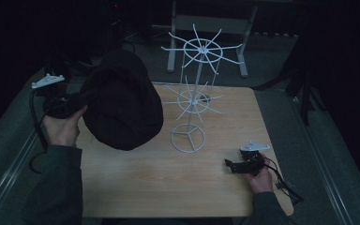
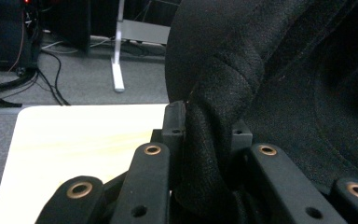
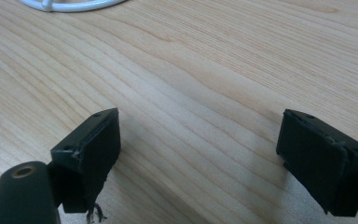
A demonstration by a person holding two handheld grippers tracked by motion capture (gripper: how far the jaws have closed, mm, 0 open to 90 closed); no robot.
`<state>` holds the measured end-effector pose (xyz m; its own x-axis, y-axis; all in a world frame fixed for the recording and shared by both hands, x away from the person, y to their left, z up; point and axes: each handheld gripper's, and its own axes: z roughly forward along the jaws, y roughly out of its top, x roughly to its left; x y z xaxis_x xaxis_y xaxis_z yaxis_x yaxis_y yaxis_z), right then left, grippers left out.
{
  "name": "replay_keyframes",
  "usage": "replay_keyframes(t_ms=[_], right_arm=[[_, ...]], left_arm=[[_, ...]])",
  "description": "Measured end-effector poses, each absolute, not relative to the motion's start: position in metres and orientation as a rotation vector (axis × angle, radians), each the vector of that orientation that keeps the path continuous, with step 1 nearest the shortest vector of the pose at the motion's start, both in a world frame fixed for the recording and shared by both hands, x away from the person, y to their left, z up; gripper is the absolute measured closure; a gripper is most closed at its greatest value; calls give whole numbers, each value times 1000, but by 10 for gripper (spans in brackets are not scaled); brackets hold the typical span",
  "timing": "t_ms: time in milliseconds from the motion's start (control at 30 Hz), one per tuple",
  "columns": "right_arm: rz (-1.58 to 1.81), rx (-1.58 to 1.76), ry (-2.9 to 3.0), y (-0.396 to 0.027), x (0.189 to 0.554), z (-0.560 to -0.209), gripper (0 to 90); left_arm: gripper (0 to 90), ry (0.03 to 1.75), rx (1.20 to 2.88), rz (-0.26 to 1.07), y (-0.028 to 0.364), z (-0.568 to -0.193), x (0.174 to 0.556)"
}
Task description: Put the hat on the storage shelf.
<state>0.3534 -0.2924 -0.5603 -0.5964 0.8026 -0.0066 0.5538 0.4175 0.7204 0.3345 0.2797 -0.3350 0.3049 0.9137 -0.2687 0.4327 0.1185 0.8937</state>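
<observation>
A black fabric hat hangs above the left part of the wooden table. My left gripper is shut on its brim; in the left gripper view the folded cloth is pinched between the two jaws of the gripper. A white wire display stand with two tiers of spokes rises at the table's middle, just right of the hat. My right gripper rests low at the table's right front, open, with bare wood between its jaws.
The stand's round wire base sits on the table; its edge lies ahead of the right gripper. Behind the table stands a white metal frame on grey floor. Cables trail on the floor at far left.
</observation>
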Motion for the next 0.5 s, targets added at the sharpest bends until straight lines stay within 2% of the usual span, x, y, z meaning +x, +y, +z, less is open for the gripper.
replay_keyframes(t_ms=[500], right_arm=[[985, 1166, 2327, -292, 353, -560, 134]], left_arm=[[772, 1281, 1464, 547, 278, -326, 337]])
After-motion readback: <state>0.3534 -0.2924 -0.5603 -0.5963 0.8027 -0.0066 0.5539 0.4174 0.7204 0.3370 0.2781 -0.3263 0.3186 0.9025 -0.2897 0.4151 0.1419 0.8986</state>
